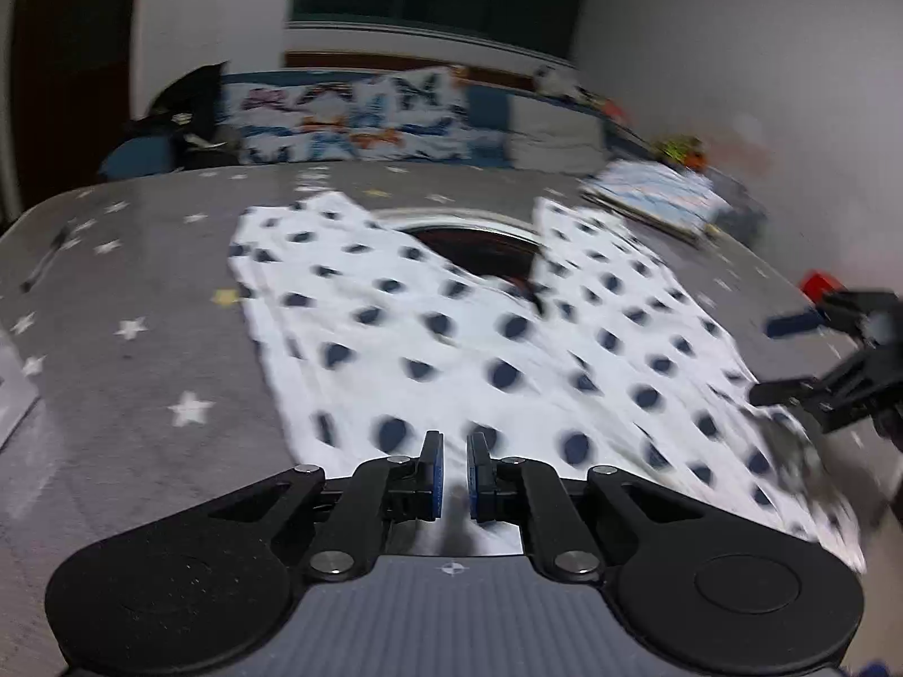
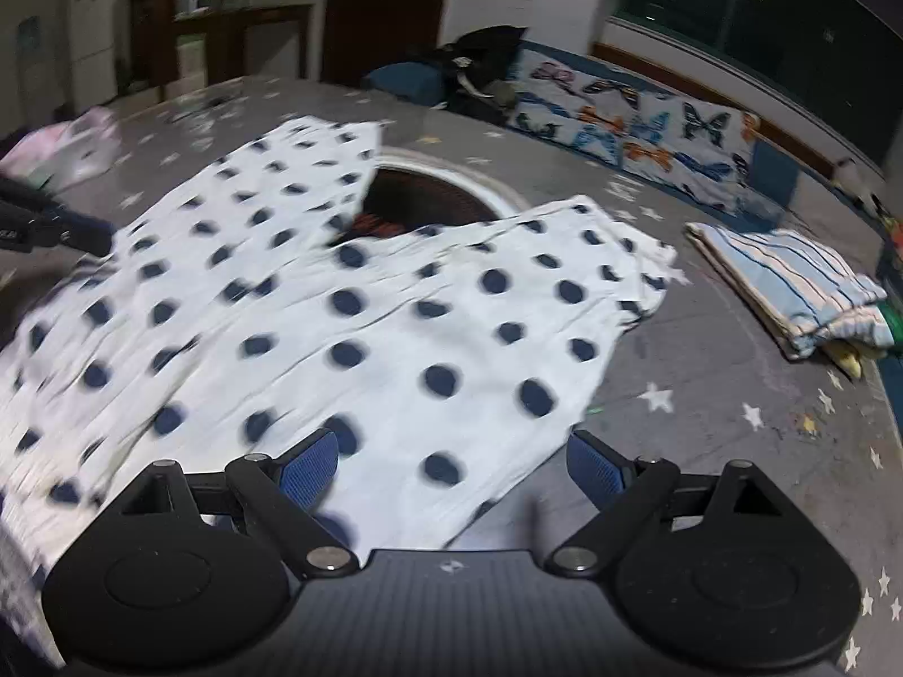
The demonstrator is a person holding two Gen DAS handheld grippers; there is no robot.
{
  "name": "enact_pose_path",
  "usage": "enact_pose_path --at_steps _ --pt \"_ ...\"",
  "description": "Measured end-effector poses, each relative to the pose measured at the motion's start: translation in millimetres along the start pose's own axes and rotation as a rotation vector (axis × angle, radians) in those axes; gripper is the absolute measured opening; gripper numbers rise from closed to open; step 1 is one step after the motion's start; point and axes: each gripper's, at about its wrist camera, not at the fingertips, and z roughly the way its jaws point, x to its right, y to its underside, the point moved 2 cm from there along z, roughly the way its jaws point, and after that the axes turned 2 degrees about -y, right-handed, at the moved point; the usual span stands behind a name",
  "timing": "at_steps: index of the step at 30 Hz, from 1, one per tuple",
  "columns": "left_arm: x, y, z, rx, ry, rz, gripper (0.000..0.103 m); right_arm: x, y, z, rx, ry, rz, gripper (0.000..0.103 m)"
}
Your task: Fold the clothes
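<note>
A white garment with dark blue dots (image 1: 480,338) lies spread on the grey star-print bed cover (image 1: 141,293); it looks like trousers with two legs pointing away. It also fills the right wrist view (image 2: 350,310). My left gripper (image 1: 454,471) hovers over the garment's near edge, its jaws nearly closed with a narrow gap and nothing between them. My right gripper (image 2: 451,468) is open wide over the near edge of the right leg. The right gripper also shows at the right edge of the left wrist view (image 1: 835,389). The left gripper's finger (image 2: 56,228) shows at the left edge of the right wrist view.
A dark round opening with a white rim (image 2: 434,192) shows between the two legs. A folded striped cloth (image 2: 790,282) lies at the right. A butterfly-print pillow (image 2: 638,118) and dark items (image 2: 480,67) are at the far side. A pink cloth (image 2: 68,146) lies at the left.
</note>
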Motion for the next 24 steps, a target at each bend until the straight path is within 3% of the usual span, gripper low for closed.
enact_pose_path --at_steps 6,10,13,19,24 --pt "9 16 5 -0.041 -0.018 0.074 0.010 -15 27 -6 -0.051 0.028 -0.058 0.091" --pt "7 14 1 -0.041 -0.042 0.083 0.010 -4 38 -15 -0.043 0.049 -0.023 0.093" --pt "10 10 -9 -0.023 -0.017 0.065 0.010 -3 36 -22 -0.016 0.054 -0.009 0.093" --pt "27 20 -11 -0.043 0.022 0.118 0.010 -26 26 -32 0.046 -0.013 -0.037 0.093" --pt "24 32 -10 -0.063 0.010 0.146 0.012 -43 37 -28 0.018 -0.051 -0.085 0.093"
